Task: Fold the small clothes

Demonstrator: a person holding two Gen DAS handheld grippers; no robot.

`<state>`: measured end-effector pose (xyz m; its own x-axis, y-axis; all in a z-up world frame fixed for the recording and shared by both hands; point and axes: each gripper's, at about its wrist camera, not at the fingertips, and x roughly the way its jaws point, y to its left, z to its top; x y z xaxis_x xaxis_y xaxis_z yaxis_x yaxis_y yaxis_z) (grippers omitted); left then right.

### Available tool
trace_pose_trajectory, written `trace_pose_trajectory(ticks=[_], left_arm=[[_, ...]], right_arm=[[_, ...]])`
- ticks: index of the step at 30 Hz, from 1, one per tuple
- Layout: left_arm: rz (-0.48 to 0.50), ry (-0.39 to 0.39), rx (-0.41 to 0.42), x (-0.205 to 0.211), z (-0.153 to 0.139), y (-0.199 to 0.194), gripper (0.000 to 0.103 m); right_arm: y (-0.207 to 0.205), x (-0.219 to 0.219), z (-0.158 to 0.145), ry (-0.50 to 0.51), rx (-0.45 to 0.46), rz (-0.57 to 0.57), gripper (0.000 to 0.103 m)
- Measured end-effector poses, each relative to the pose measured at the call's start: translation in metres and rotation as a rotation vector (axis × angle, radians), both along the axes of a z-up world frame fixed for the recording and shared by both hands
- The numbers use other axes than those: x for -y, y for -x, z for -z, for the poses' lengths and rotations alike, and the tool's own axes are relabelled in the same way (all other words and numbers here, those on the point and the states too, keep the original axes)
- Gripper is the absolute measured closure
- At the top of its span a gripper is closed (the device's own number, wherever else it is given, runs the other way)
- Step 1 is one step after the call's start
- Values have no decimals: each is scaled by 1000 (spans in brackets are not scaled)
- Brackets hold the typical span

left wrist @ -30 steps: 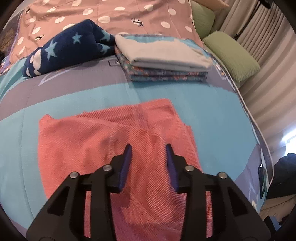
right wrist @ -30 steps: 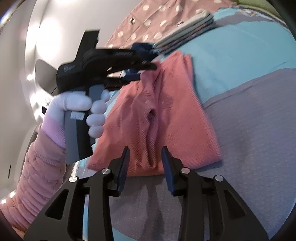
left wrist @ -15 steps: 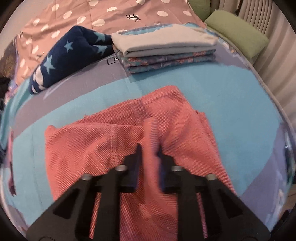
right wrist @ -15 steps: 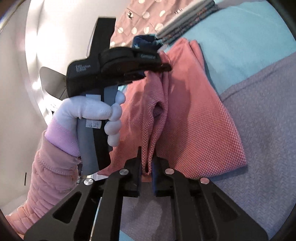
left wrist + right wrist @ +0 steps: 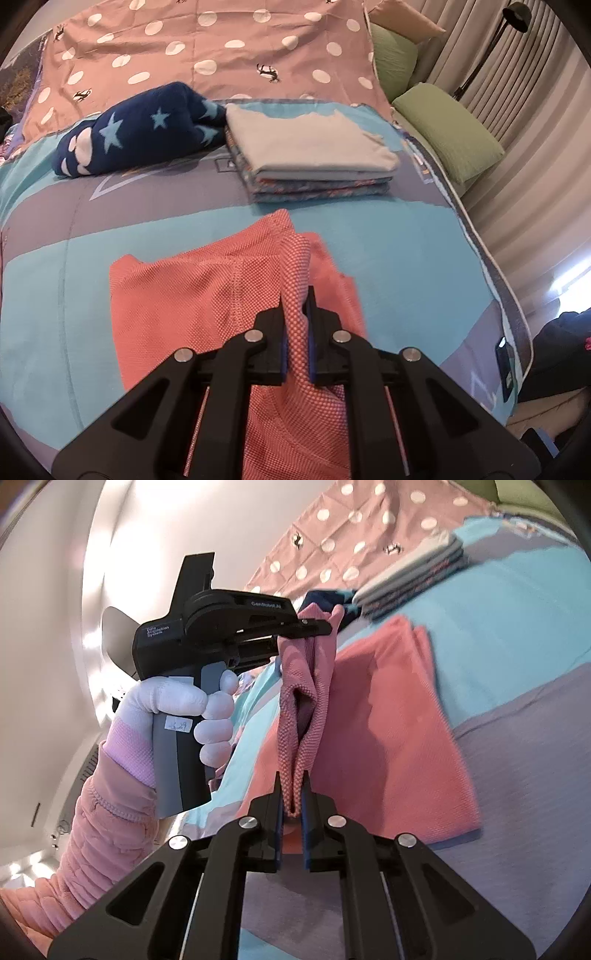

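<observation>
Coral-pink mesh-knit garment [image 5: 192, 295] lies mid-bed, near the bedspread's [image 5: 406, 258] right edge. Left gripper [image 5: 295, 325] and right gripper [image 5: 291, 808] are each clamped on a raised pleat along its middle. Folding has begun; next, probably carry that ridge sideways evenly.

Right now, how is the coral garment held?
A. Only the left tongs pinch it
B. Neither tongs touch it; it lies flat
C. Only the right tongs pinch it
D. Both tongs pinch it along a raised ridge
D: the left tongs and the right tongs are each shut on a fold of the coral garment, pulling up a ridge between them while the rest lies on the bed.
</observation>
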<state>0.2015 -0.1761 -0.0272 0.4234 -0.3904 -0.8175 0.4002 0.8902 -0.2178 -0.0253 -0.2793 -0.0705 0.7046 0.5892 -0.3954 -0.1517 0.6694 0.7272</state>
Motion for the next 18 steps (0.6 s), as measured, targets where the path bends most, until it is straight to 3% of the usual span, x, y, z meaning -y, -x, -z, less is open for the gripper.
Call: trace_pose_trajectory(ticks=[5, 13, 18], left_arm=[[23, -16, -15, 26, 8, -3, 96], [32, -109, -34, 50, 38, -8, 96], [47, -111, -8, 55, 34, -3, 96]], right_arm=[[12, 23, 4, -6, -10, 64, 95], [12, 38, 19, -24, -66, 94, 95], [15, 41, 18, -54, -51, 86, 95]])
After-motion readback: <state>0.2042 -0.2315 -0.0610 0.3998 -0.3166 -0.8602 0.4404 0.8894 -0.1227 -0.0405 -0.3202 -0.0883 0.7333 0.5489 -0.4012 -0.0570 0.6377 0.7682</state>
